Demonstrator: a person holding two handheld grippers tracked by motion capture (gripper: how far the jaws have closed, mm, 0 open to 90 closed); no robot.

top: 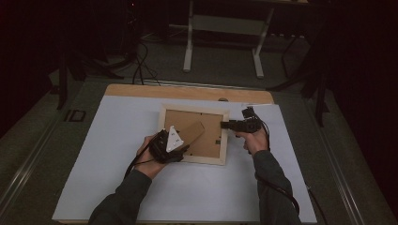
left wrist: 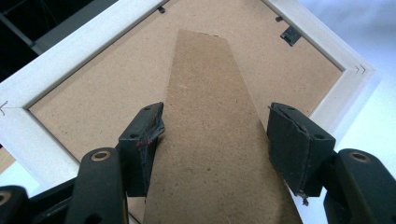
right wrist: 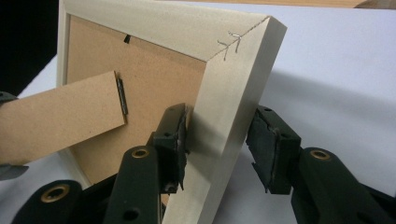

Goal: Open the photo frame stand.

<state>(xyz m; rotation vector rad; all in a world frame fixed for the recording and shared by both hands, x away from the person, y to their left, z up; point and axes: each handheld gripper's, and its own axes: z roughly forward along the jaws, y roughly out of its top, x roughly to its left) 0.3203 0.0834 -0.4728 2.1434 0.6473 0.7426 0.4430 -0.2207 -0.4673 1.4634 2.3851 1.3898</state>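
1 picture frame lies face down on the white table cover, near its middle, with its brown backing board upward. 1 cardboard stand leg is hinged to that backing by 1 small metal hinge and lifts away from it. 2 grippers work on the frame.

The left gripper sits at the frame's lower left corner in the high view. Its 2 jaws straddle the stand leg: the left pad touches the leg's edge, while the right pad stands just clear of the other edge, so the jaws are apart and not clamped.

The right gripper is at the frame's right side. Its 2 jaws bracket the pale wooden rail; the left pad is against the inner face, the right pad is off the outer face, so this claw is also apart. 2 turn clips show on the backing in the left gripper view.
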